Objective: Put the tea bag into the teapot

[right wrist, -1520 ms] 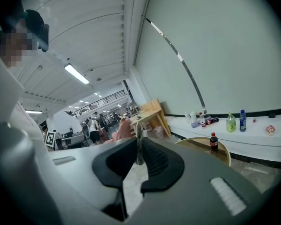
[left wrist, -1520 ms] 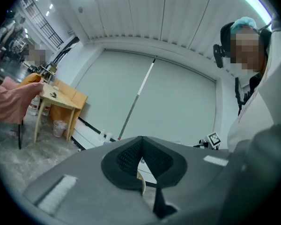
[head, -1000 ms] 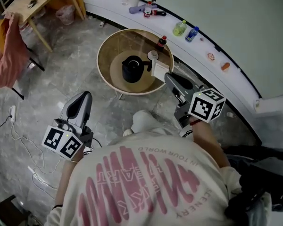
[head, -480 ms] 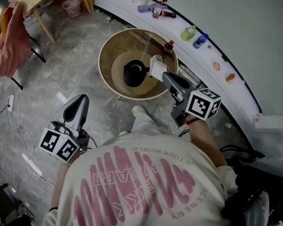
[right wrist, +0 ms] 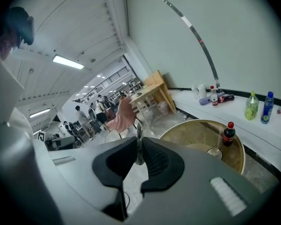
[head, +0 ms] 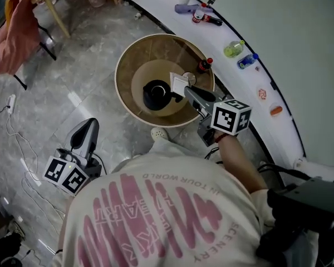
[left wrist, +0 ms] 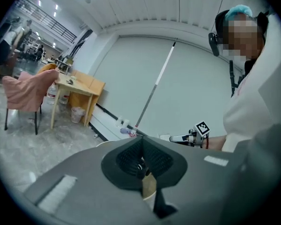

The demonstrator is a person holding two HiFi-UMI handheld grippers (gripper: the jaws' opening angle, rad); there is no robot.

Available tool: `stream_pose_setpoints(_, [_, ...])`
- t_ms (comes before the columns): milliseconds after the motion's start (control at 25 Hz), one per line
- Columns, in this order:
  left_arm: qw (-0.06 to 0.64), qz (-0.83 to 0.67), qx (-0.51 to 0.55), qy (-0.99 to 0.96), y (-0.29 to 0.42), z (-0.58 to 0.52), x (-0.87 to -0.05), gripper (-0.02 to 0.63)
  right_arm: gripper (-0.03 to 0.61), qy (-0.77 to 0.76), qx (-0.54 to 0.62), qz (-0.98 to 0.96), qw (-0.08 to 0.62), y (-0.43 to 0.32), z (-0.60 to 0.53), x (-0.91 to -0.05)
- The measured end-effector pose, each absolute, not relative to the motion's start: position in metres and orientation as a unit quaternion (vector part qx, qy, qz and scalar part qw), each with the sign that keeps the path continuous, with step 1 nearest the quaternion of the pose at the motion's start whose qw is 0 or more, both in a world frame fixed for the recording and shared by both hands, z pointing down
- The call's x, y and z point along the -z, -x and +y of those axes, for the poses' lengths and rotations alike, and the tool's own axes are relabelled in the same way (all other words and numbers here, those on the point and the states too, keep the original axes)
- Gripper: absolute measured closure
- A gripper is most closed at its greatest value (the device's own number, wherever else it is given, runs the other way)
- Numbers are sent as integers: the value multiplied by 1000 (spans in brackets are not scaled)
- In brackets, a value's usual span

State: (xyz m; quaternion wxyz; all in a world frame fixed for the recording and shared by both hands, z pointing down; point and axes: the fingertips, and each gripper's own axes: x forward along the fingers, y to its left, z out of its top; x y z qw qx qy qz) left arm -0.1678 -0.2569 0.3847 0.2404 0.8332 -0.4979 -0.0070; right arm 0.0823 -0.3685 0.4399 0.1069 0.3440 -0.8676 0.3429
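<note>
Pinching tea bag point(head: 178, 84) just beside teapot point(head: 155, 93) — right gripper point(head: 187, 90); left gripper point(head: 88, 127) pressed together.

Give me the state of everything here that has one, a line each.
Teapot: upright, open.
Lid: off, lying on the table.
Tea bag: held beside the teapot, not yet inside.
Right gripper: shut on the tea bag.
Left gripper: shut, empty.
Cola bottle: upright, capped.

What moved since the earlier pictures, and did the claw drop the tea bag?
The right claw carried the tea bag left across the round table, up close to the black teapot. It still grips the bag. The left claw stayed shut and empty, low at the person's side; the teapot stayed put.
</note>
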Motion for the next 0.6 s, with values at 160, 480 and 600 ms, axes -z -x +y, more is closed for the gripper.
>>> stream_pose_setpoints(160, [258, -540, 4, -801, 172, -267, -394, 597, 537, -297, -357, -871, 161, -66, -391, -480])
stream_pose_setpoints(480, [254, -600, 0, -759, 170, -284, -393, 598, 537, -206, -349, -868, 286, -48, -417, -561])
stream_pose_setpoints(600, [264, -627, 7, -733, 173, -278, -399, 598, 537, -177, -336, -861, 338, -42, -421, -583])
